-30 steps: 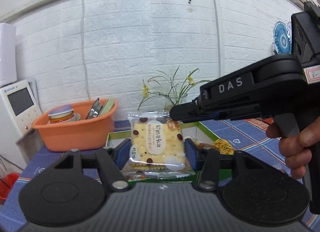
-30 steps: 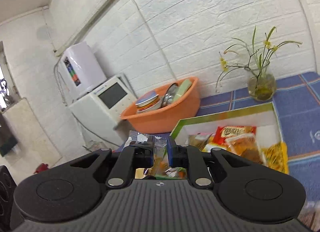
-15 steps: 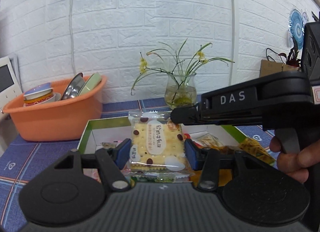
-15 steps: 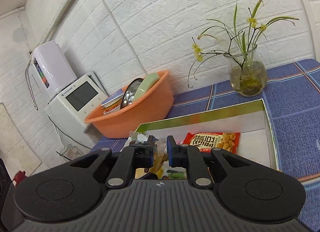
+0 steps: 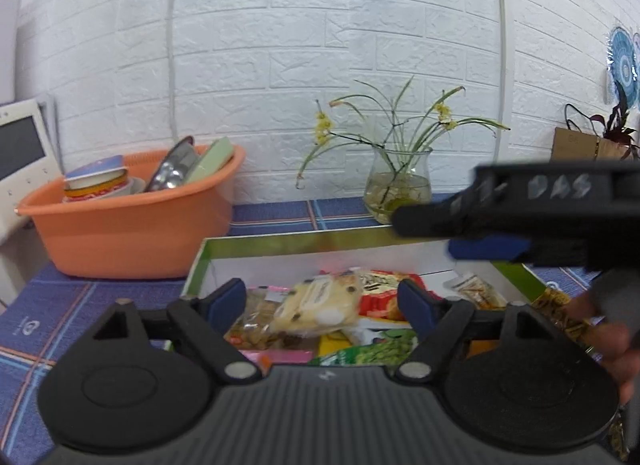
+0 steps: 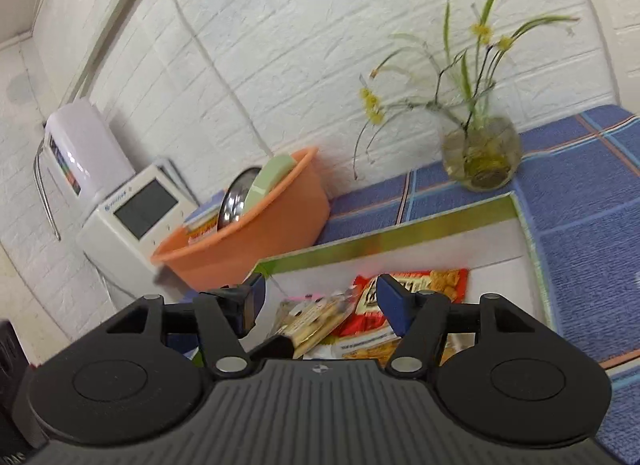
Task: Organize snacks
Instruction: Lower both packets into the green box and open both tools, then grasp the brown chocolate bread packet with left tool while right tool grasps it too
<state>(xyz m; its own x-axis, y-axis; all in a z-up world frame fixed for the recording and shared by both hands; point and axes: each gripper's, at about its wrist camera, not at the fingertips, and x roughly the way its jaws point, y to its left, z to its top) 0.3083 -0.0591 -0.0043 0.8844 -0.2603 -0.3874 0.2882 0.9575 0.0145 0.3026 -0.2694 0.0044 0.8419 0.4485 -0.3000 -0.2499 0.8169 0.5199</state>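
Between left hand-held gripper (image 5: 322, 303) pads, cracker packet (image 5: 316, 307)

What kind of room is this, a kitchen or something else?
Probably a home kitchen or dining corner. An orange basin holds dishes and cans, a glass vase of flowers stands against the white brick wall, and a box of packaged snacks lies on a blue checked tablecloth.

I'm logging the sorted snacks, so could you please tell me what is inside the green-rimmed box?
The green-rimmed box holds a cracker packet on top, a red snack bag, a green pea bag and a small clear packet. Whatever lies beneath the pile is covered.
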